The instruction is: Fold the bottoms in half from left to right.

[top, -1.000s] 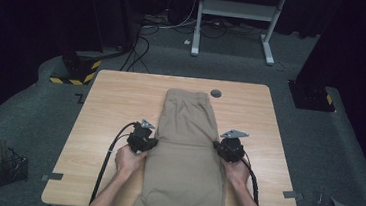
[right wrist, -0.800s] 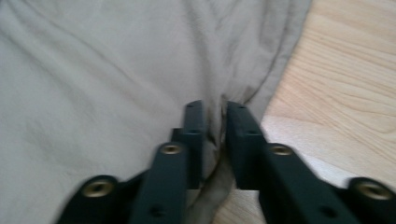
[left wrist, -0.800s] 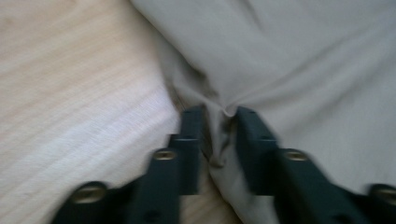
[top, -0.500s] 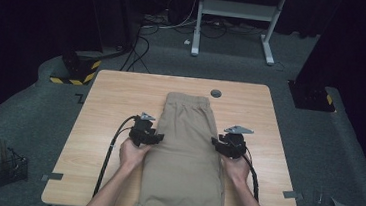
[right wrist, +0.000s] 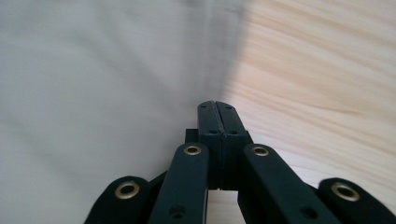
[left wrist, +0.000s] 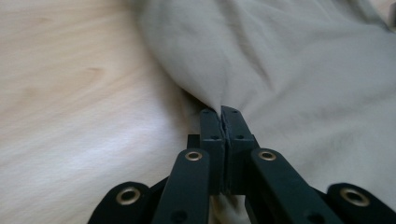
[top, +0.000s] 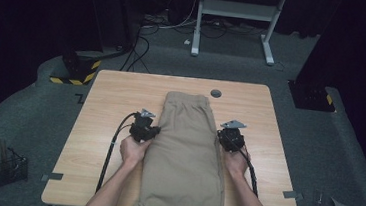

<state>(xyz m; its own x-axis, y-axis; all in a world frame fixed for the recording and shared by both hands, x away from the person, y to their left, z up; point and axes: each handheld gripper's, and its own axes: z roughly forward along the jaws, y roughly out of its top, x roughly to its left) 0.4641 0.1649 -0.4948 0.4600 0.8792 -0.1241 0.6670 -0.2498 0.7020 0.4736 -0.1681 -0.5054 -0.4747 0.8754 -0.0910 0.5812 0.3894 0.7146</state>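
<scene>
High view, item one: long khaki cloth garment (top: pixel 185 153), laid flat lengthwise down the middle of the pale wooden worktop (top: pixel 106 101), its near end hanging over the front edge. Left tool (top: pixel 151 131) at the garment's left edge, jaws pressed together, a pinch of fabric drawn up between the tips. Right tool (top: pixel 224 138) at the right edge, jaws closed; whether cloth sits between them cannot be told.
</scene>
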